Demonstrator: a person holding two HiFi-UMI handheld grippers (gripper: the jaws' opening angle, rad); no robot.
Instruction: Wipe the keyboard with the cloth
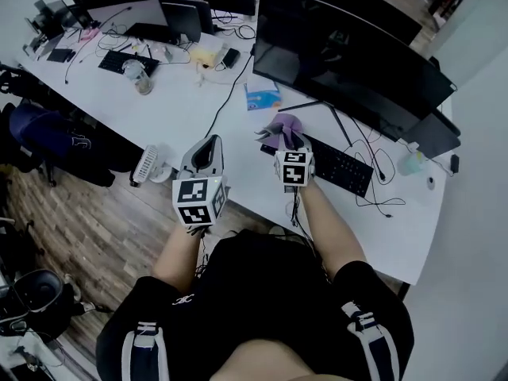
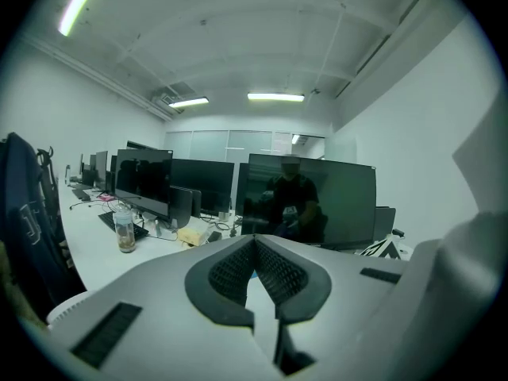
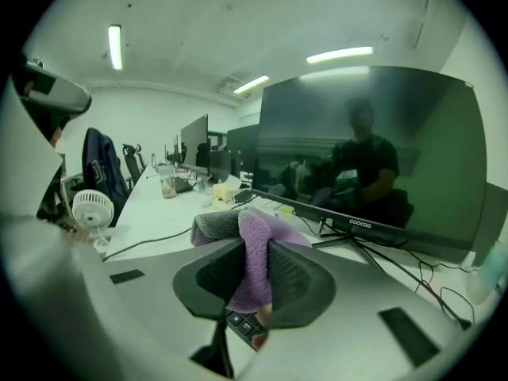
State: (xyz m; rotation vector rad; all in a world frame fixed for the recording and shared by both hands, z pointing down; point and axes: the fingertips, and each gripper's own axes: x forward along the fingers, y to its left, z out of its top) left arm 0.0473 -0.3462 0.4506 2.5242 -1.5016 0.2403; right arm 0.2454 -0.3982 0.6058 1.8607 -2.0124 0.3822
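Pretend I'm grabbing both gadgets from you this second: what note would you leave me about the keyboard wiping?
Left gripper: shut, empty, idle.
Right gripper: shut on the purple cloth, above one end of the black keyboard on the white desk.
Done: cloth is gripped and at the keyboard.
Left: wipe along the keys. How much is already wiped cannot be told.

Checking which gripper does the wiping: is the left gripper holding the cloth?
No, the left gripper is shut on nothing; the purple cloth is pinched in the right gripper.
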